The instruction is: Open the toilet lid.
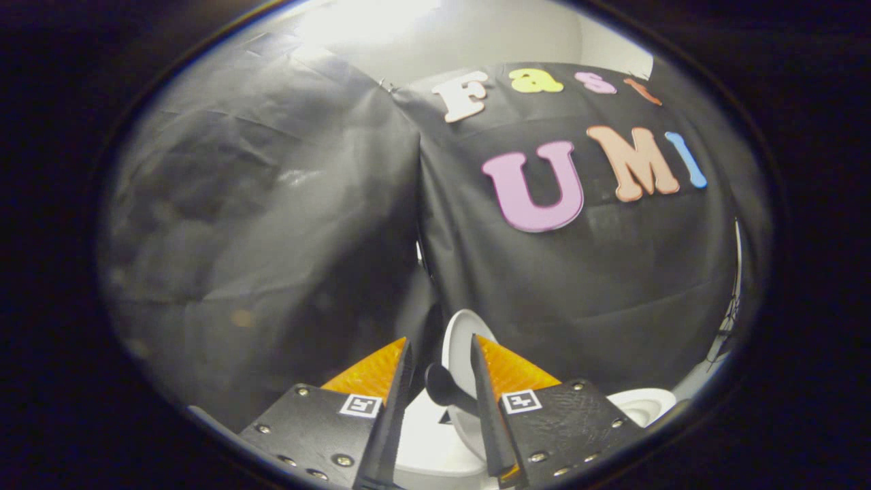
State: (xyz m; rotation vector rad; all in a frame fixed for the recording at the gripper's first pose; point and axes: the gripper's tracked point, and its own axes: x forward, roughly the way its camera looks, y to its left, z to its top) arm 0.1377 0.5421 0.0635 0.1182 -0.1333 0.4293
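White toilet lid (457,340) stands raised, its black knob (441,386) between the gripper (439,357)'s spread fingers; next, I'd guess, tip it fully back

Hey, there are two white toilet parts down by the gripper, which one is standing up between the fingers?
The lid, raised on edge between the open gripper's fingers, a black knob on it. The other, the bowl rim, lies low beyond the right finger.

A: How much of the toilet lid (457,340) is hidden?
B: Its right part, behind the right finger (491,401) of the gripper (439,350).
A: And the black knob (441,388)?
B: Its stem runs behind that finger, so contact is unclear.
A: The toilet (643,405)?
B: Mostly covered by the fingers' black bases.
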